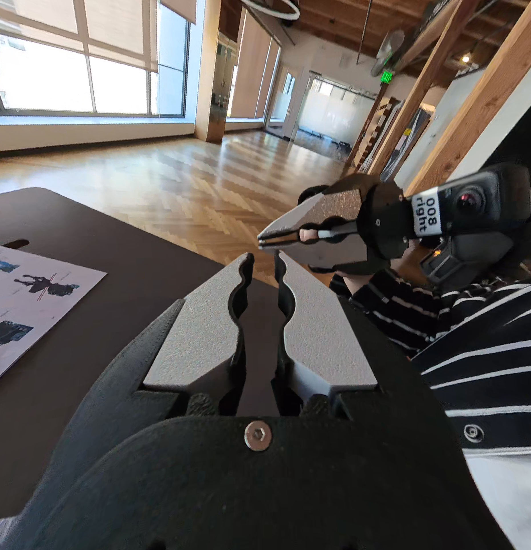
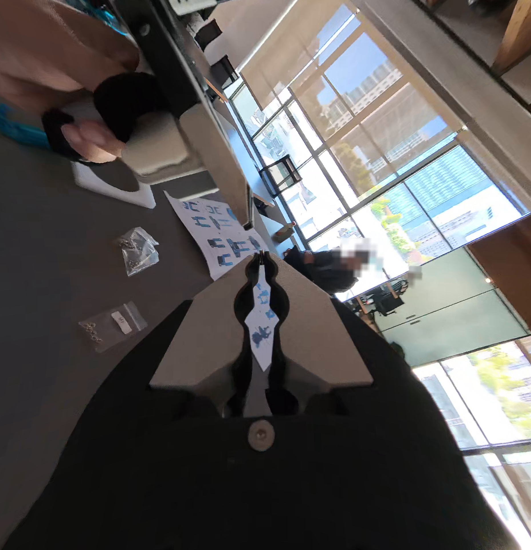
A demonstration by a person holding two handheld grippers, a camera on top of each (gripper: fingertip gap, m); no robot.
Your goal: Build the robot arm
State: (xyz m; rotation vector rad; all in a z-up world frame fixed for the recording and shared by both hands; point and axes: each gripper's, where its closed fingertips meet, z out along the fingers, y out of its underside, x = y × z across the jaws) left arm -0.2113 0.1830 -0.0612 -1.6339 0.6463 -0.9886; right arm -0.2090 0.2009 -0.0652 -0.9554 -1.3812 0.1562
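My left gripper (image 1: 264, 257) is slightly open and empty. It hovers over the near edge of a dark table (image 1: 124, 268). My right gripper (image 1: 259, 241) is just above and right of the left fingertips, and its tips are pressed together. In the right wrist view the right gripper (image 2: 261, 254) is shut, with nothing clearly between the tips. It points at a printed sheet (image 2: 216, 238) with blue and black pictures. The sheet also shows at the left of the left wrist view (image 1: 35, 297). The left gripper (image 2: 248, 223) appears blurred, coming in from the upper left.
Two clear plastic bags of small metal parts (image 2: 139, 250) (image 2: 112, 327) lie on the table (image 2: 49, 268), with a white block (image 2: 115, 184) and a blue object (image 2: 17, 131) beyond. A striped sleeve (image 1: 436, 327) is at the right. A wooden floor (image 1: 198, 184), windows and a distant person (image 2: 323, 268) lie beyond. Left and right tips are no more than a few centimetres apart.
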